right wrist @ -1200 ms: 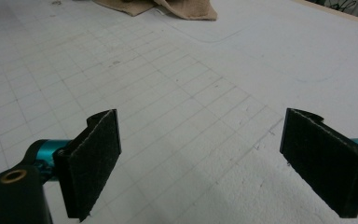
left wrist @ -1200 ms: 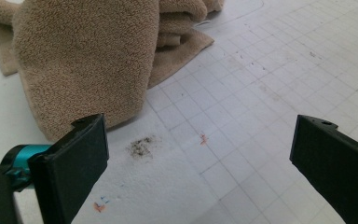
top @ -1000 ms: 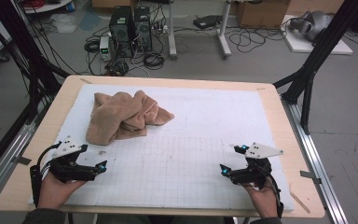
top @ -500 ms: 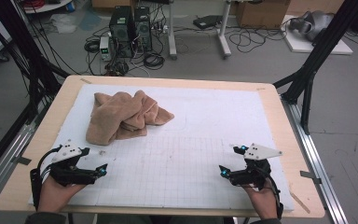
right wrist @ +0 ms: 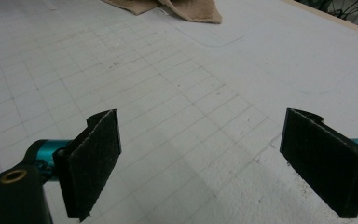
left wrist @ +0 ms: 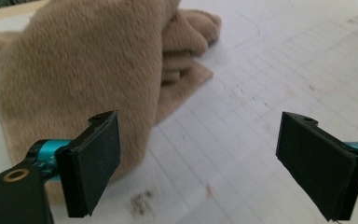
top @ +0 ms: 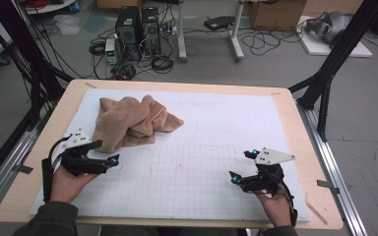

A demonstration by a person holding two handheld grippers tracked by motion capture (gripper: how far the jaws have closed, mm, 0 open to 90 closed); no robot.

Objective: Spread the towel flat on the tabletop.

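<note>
Approach step, I think: left gripper (top: 109,160) has jaws wide apart, nothing between, just beside near edge of the towel (top: 130,120), which lies crumpled at far-left of the mat (top: 236,123). Right gripper (top: 237,178) also wide apart, well away. Next: left must reach a towel edge & close

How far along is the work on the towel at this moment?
Nothing looks done: the tan towel lies crumpled in a heap on the white mat. In hand: the left gripper is open, close to the heap's near edge without touching it. The right gripper is open over bare grid, well away from it. Gripping and handling the towel is all left.
</note>
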